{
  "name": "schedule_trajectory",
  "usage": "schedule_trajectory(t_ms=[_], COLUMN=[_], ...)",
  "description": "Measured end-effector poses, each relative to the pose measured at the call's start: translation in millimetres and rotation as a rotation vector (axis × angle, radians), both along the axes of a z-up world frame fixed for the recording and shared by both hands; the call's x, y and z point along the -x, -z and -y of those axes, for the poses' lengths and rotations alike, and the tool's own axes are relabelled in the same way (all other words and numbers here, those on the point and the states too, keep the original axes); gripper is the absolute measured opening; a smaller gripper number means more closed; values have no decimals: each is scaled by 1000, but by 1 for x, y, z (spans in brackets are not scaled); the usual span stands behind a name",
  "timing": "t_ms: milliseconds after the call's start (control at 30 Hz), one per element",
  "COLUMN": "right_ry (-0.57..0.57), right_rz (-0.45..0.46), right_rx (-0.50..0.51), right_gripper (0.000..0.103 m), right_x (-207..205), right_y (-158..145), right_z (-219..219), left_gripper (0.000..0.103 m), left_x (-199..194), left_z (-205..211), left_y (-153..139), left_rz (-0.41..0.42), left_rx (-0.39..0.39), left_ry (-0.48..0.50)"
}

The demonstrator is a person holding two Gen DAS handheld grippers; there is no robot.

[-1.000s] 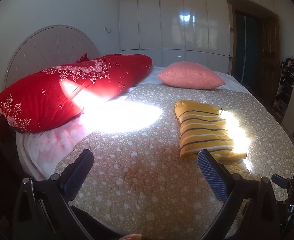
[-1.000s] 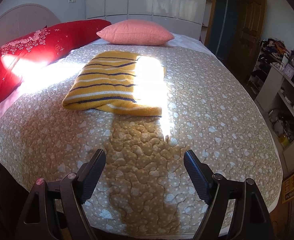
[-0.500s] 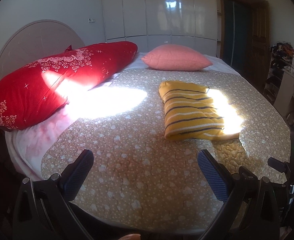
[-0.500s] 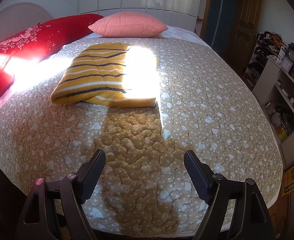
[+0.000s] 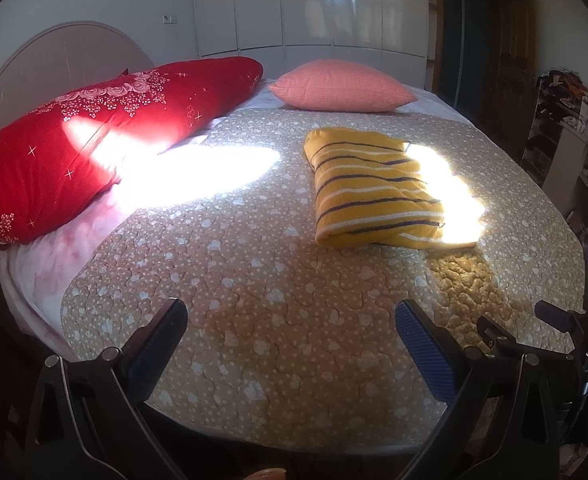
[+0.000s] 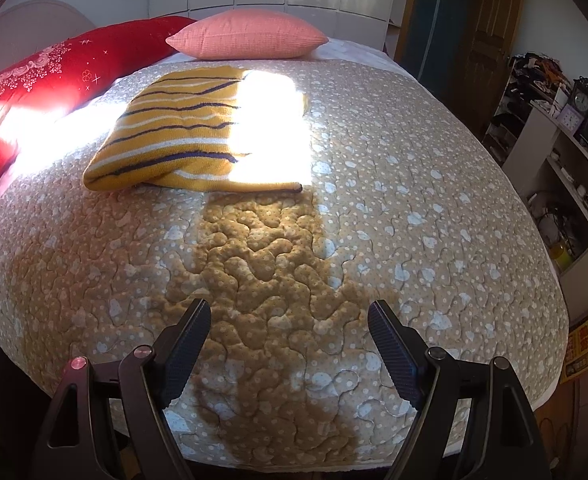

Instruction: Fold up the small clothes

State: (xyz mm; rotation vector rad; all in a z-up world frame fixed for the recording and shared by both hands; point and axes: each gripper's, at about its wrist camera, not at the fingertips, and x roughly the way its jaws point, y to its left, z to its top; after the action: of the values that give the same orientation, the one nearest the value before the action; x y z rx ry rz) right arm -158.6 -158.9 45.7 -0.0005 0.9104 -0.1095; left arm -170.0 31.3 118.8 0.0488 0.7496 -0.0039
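We find the yellow striped garment (image 5: 374, 192) lying folded on the quilted bed (image 5: 253, 280), in front of the pink pillow (image 5: 342, 86) and well apart from both tools. The left tongs (image 5: 289, 332) stand spread wide and empty; the right tongs (image 6: 287, 332) likewise, with only quilt between them. It looks already folded once. For a clean further fold, we judge it best to approach low, take the two near corners one per tool, pinch all layers, and lift evenly so the edges align.
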Motion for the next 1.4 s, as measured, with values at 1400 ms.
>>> schedule_trajectory(t_ms=[1400], right_ry=[-14], right_rz=[-18], right_rx=[140], right_gripper=[84], right_x=[0], right_y=[11], right_z=[-8], left_gripper=[103], left_x=[-7], left_z=[7], left_y=[36], left_rz=[-116], left_rx=[15], left_ry=[30])
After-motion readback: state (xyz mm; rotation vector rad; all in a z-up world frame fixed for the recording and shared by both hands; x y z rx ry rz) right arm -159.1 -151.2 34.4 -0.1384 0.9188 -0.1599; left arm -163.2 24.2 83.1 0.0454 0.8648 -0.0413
